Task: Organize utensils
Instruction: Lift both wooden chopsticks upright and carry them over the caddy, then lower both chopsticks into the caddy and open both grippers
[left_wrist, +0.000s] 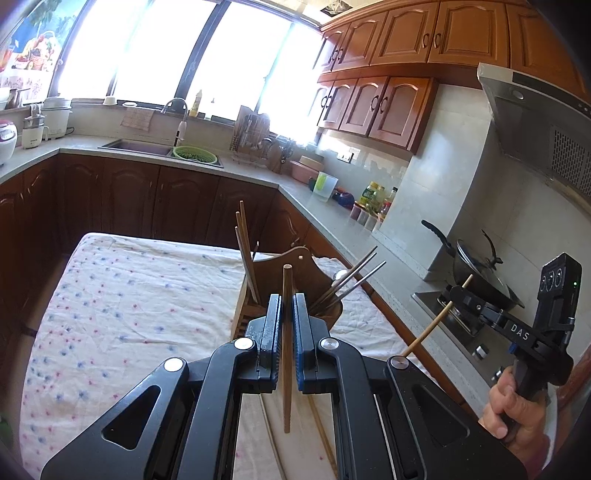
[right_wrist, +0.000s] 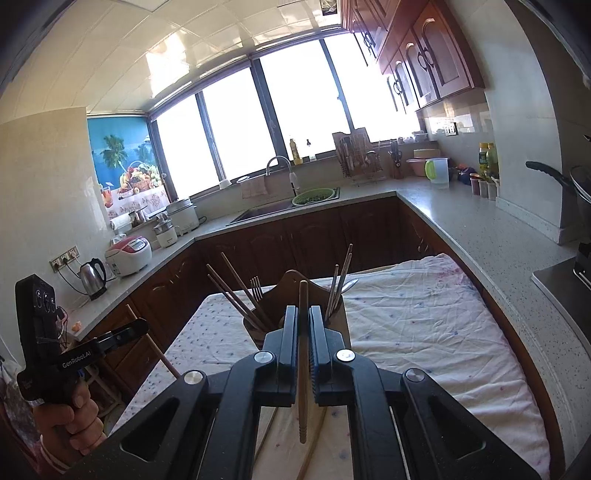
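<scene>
Chopsticks are what you carry in both hands, one each, so start at the left: your left gripper (left_wrist: 284, 314) is clamped on a dark wooden chopstick (left_wrist: 287, 354), which stands nearly upright between the pads, its top above the fingers and its lower end hanging over the flowered cloth (left_wrist: 122, 295). Just beyond it sits the wooden utensil holder (left_wrist: 291, 266), near the far right part of the cloth, with wooden chopsticks (left_wrist: 245, 254) leaning in its left compartment and metal chopsticks (left_wrist: 354, 277) with a spoon in its right one. To do this step well, I judge you should carry the stick over the left compartment, keep it close to vertical, lower its tip past the rim, and only then let go; the sticks already leaning there could deflect it, so aim for the gap beside them. Further right, your right gripper (right_wrist: 303, 325) is likewise closed on a paler chopstick (right_wrist: 303, 369), also near upright, facing the same holder (right_wrist: 295, 280) with a fork (right_wrist: 256, 288) showing in it. Take turns, since both grippers point at one small opening. Room is generous over the cloth on the left; on the right the table edge runs close to the counter (right_wrist: 480, 236), and two more chopsticks (left_wrist: 321, 435) lie on the cloth near you.
</scene>
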